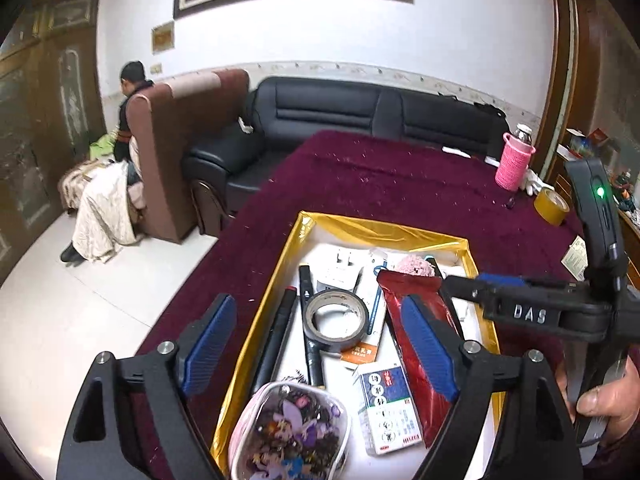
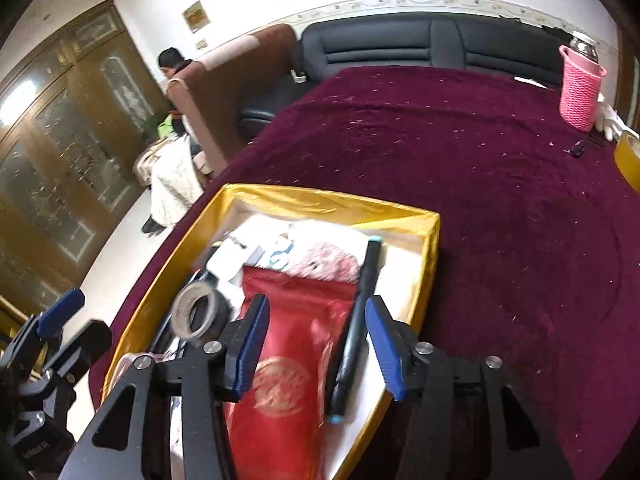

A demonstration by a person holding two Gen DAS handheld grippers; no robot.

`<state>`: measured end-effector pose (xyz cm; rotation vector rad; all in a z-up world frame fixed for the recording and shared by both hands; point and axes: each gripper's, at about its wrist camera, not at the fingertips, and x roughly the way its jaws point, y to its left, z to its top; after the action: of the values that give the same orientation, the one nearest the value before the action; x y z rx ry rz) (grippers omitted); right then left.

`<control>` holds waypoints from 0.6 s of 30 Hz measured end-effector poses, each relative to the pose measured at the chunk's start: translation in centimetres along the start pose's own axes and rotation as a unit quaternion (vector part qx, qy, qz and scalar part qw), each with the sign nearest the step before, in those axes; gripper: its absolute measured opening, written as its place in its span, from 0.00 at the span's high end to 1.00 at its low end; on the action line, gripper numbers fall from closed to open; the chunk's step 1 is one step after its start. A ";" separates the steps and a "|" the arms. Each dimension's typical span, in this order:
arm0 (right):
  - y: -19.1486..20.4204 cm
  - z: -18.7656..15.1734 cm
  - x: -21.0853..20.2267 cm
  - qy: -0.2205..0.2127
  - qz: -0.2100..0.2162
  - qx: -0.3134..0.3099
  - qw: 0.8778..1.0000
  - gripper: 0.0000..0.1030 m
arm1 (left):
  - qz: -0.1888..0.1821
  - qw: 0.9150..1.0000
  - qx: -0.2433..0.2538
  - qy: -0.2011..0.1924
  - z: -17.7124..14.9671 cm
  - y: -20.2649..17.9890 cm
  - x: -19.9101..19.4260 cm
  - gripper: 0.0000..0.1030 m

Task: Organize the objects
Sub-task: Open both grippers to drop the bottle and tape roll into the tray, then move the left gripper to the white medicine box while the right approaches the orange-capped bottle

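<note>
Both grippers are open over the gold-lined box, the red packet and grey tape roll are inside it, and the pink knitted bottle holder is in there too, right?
Not quite. The pink knitted bottle holder stands outside the gold-lined box, far off on the maroon cloth, as the right wrist view shows. The rest holds: left gripper and right gripper are open, with red packet and grey tape roll inside.
</note>
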<state>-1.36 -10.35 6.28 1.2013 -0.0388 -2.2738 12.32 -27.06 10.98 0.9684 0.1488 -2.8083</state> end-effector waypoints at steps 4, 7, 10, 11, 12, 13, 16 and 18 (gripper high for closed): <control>0.7 -1.3 -1.3 -0.005 0.006 -0.008 1.000 0.39 | 0.029 0.999 0.002 -0.018 -0.4 -0.1 -1.8 0.13; 0.8 -2.3 -2.4 -0.012 0.009 -0.010 1.000 0.35 | 0.043 0.999 0.001 -0.027 -0.6 -0.1 -2.7 0.11; 0.6 -3.5 -3.7 -0.019 0.010 -0.010 1.000 0.31 | 0.047 0.999 -0.005 -0.028 -0.9 -0.1 -3.3 0.11; 0.6 -3.9 -4.2 -0.022 0.009 -0.010 1.000 0.30 | 0.047 0.998 -0.006 -0.029 -1.0 -0.2 -3.6 0.11; 0.6 -4.3 -4.6 -0.025 0.008 -0.010 1.000 0.28 | 0.046 0.999 -0.006 -0.029 -1.1 -0.4 -3.8 0.11; 0.5 -4.6 -5.0 -0.029 0.007 -0.011 0.999 0.27 | 0.045 0.999 -0.006 -0.029 -1.2 -0.6 -4.0 0.11; 0.2 -5.8 -6.4 -0.043 0.001 -0.012 0.999 0.23 | 0.035 0.999 -0.001 -0.031 -1.5 -1.6 -4.8 0.11; -0.3 -6.7 -7.1 -0.050 -0.007 -0.011 0.999 0.17 | 0.021 0.999 0.004 -0.033 -1.5 -2.5 -5.3 0.11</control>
<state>6.75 -5.08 7.56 1.0778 -0.0418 -2.3399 16.84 -23.73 13.15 0.8686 0.1089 -2.8002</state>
